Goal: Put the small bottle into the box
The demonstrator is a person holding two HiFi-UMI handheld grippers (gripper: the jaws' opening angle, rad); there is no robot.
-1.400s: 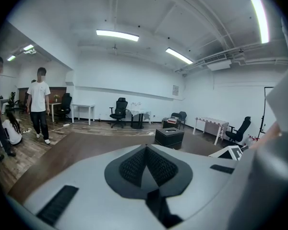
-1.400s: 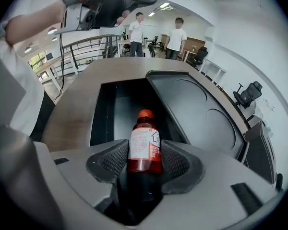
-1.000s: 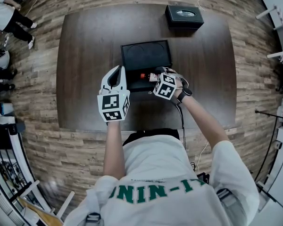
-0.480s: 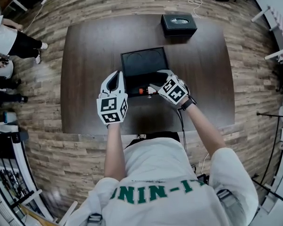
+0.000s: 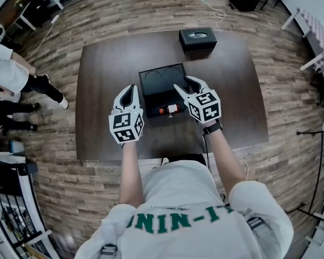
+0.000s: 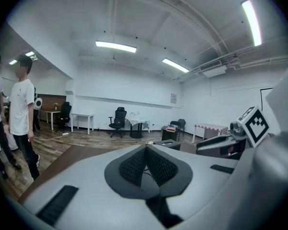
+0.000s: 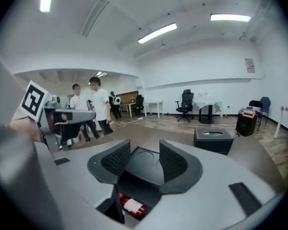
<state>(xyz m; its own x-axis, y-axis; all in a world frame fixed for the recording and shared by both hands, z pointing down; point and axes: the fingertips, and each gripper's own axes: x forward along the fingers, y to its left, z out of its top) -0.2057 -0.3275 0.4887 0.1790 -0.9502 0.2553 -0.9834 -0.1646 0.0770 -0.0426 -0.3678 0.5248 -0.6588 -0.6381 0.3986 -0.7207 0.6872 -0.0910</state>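
**Head view.** A dark table (image 5: 97, 90) carries two black boxes. The box (image 5: 162, 77) in the middle lies open, with two ring outlines on its far panel. One bottle (image 5: 170, 110) lies on its side in the near part of the box. Its red cap points left, and the print on its pale label is too small to read. The far box (image 5: 197, 39) has an oval opening on top and stands well apart, near the table's far edge. The left gripper (image 5: 130, 88) hangs just left of the open box. The right gripper (image 5: 186, 84) is over the box's right side. Each gripper bears one cube of black-and-white square markers. Green letters cross the person's white shirt (image 5: 167, 220), but I cannot read them surely. Two bystanders (image 5: 13, 74) stand at the left edge.

**Left gripper view.** The two ribbed pads (image 6: 132, 164) meet at their tips, clenched on nothing. The right gripper's marker cube shows at the right. The two bystanders are at the left.

**Right gripper view.** The jaws stand apart and are closing, with nothing between the pads (image 7: 116, 159). Through the gap shows the box's ringed panel. The bottle lies below the jaws, inside the box and untouched, its label red and white. The far box sits beyond on the right, its oval opening up. The two bystanders stand behind the left gripper.
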